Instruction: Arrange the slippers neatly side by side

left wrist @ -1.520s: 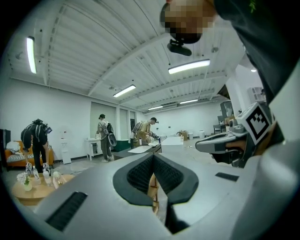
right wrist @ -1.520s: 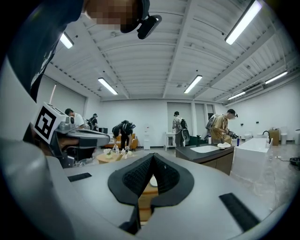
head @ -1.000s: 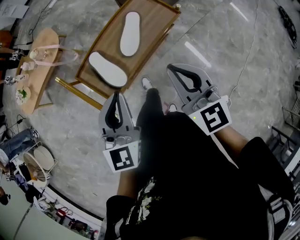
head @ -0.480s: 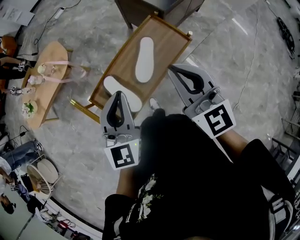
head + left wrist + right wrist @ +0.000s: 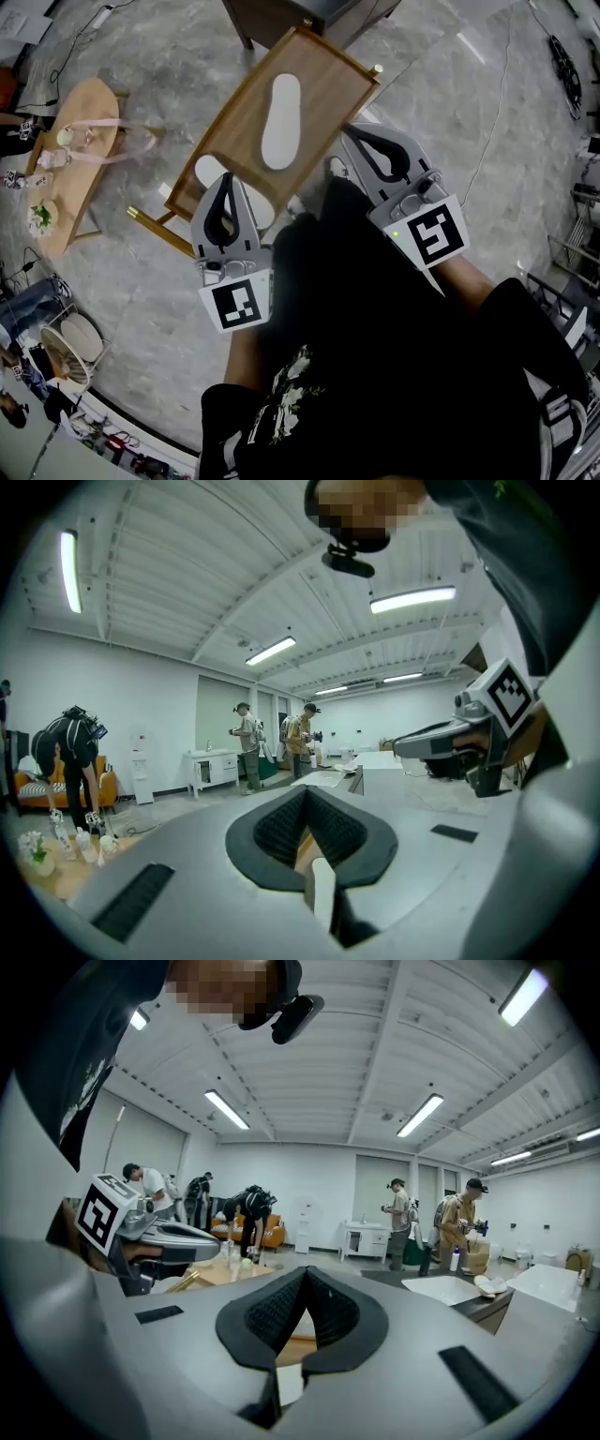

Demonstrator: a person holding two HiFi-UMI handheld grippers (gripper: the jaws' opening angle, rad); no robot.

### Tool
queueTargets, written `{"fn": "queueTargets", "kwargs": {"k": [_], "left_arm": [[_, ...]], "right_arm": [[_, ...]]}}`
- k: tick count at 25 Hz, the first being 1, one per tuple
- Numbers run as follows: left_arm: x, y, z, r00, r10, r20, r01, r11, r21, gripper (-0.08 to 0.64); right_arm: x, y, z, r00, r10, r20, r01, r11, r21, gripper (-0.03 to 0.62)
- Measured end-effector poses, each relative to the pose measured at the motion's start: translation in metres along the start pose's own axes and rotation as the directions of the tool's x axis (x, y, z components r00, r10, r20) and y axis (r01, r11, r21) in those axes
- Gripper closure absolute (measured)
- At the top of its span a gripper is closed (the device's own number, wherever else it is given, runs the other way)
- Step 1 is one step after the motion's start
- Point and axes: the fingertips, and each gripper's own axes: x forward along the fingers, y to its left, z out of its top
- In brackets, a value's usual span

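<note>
Two white slippers lie soles up on a low wooden tray table (image 5: 323,80). The far slipper (image 5: 281,120) lies lengthwise near the middle. The near slipper (image 5: 208,172) lies at an angle at the near left corner, partly hidden behind my left gripper (image 5: 225,178). That gripper is shut and empty, its tip over the near slipper's edge. My right gripper (image 5: 353,133) is shut and empty by the tray's near right edge. In the left gripper view the jaws (image 5: 306,795) meet, as they do in the right gripper view (image 5: 305,1271).
A small wooden side table (image 5: 70,155) with pink-handled things stands at left. Dark furniture (image 5: 309,11) sits beyond the tray, and a cable (image 5: 495,112) runs across the marble floor at right. My black-clad legs (image 5: 375,328) fill the lower view. Several people stand across the room (image 5: 248,742).
The tray table has drawn nearer to both grippers. The left gripper's tip now overlaps the near slipper. Both grippers stay shut.
</note>
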Motion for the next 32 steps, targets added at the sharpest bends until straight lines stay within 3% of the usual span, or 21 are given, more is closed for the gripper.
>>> {"fn": "queueTargets", "kwargs": {"k": [7,10,14,21,25,29,32], "left_arm": [[0.014,0.01,-0.012,0.988,0.137,-0.074,-0.139,0.99,-0.013,0.558],[0.023,0.007,-0.008,0.975,0.204,-0.086,-0.207,0.978,-0.022,0.558],[0.03,-0.004,-0.012,0.955,0.265,-0.133,-0.272,0.962,-0.035,0.56],[0.041,-0.005,-0.031,0.93,0.326,-0.168,-0.34,0.938,-0.062,0.56],[0.048,-0.004,-0.056,0.926,0.312,-0.214,-0.332,0.941,-0.061,0.558],[0.069,-0.006,-0.087,0.936,0.22,-0.274,-0.234,0.972,-0.017,0.558],[0.078,-0.002,-0.128,0.925,0.17,-0.34,-0.198,0.979,-0.049,0.558]], "right_arm": [[0.048,-0.008,-0.006,0.985,0.174,-0.007,-0.174,0.985,-0.013,0.594],[0.062,-0.017,-0.004,0.969,0.246,0.003,-0.246,0.969,-0.027,0.594],[0.07,-0.024,-0.018,0.941,0.334,-0.051,-0.334,0.943,0.007,0.595],[0.087,-0.037,-0.045,0.903,0.411,-0.122,-0.415,0.91,-0.005,0.594],[0.103,-0.038,-0.057,0.902,0.402,-0.155,-0.409,0.913,-0.011,0.594],[0.119,-0.038,-0.065,0.92,0.362,-0.148,-0.362,0.932,0.027,0.594],[0.132,-0.028,-0.086,0.921,0.355,-0.16,-0.352,0.935,0.047,0.594]]}}
